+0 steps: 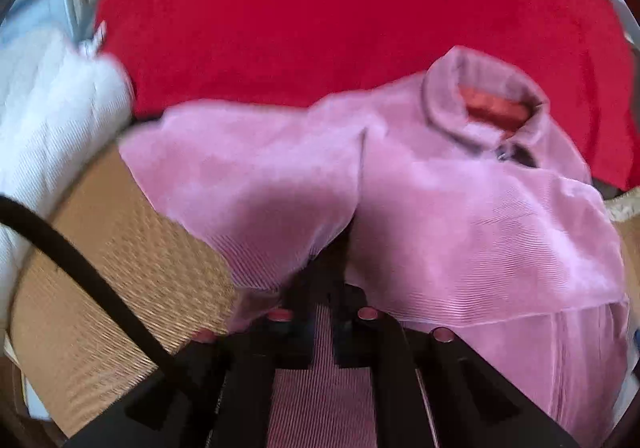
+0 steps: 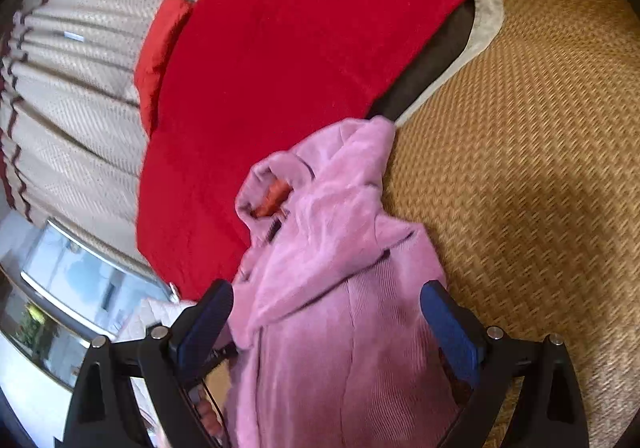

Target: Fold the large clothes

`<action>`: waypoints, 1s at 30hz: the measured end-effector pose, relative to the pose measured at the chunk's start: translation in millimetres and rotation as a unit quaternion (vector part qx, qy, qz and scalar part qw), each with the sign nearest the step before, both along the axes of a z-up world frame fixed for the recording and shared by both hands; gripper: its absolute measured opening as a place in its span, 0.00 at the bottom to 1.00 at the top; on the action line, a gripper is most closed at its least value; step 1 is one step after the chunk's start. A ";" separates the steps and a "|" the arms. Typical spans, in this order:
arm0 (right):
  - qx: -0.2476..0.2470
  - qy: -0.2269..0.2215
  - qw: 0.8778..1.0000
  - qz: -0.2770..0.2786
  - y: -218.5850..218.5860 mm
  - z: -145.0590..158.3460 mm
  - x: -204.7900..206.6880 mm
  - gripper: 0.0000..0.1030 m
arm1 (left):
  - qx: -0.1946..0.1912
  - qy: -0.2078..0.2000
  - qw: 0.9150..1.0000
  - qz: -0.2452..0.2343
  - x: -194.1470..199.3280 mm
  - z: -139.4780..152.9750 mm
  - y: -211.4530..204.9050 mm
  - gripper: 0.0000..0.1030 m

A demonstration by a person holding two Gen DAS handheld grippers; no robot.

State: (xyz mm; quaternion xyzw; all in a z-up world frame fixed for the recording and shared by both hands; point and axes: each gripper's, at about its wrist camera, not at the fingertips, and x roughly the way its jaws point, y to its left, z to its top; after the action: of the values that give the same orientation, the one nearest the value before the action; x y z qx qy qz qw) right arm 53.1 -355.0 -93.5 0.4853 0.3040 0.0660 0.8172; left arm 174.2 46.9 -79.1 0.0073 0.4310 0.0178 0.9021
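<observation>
Pink ribbed corduroy jacket (image 1: 460, 208) with an orange-lined collar (image 1: 494, 108) lies crumpled on a tan woven mat (image 2: 520, 168), its collar end lapping onto the near edge of a red fleece blanket (image 2: 300, 48). The left tool (image 1: 326, 288) points down into the jacket; its black fingers (image 1: 300, 280) stand close together with a fold of pink cloth rising between them, though blur hides whether they press it. The right tool (image 2: 326, 312) hovers over the jacket's lower part, its blue-padded fingers (image 2: 450, 324) spread wide on either side of the cloth. A cream patterned curtain (image 2: 80, 88) hangs beyond the blanket.
</observation>
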 end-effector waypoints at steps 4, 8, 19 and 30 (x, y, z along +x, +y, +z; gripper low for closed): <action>0.030 0.019 0.999 0.004 -27.9 4.0 27.1 0.94 | 0.039 -0.078 0.995 -0.043 -17.5 23.1 -31.3 0.60; 0.025 0.067 0.996 0.061 -49.2 -4.2 110.0 0.94 | 0.069 -0.086 0.987 -0.113 -9.0 14.8 -70.0 0.60; -0.251 0.124 0.951 0.129 -10.0 26.1 214.4 0.05 | 0.048 -0.017 0.990 -0.135 6.9 -29.1 -75.7 0.66; -0.111 0.050 0.989 0.090 -17.6 59.6 145.5 0.89 | 0.047 -0.013 0.991 -0.126 10.0 -30.6 -74.5 0.72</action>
State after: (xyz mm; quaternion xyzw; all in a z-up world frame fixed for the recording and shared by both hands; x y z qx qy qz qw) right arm 198.6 -372.7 -33.8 0.3652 0.3924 0.0808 0.8403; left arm 184.2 -27.6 -109.8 0.1039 0.4135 -0.0751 0.9014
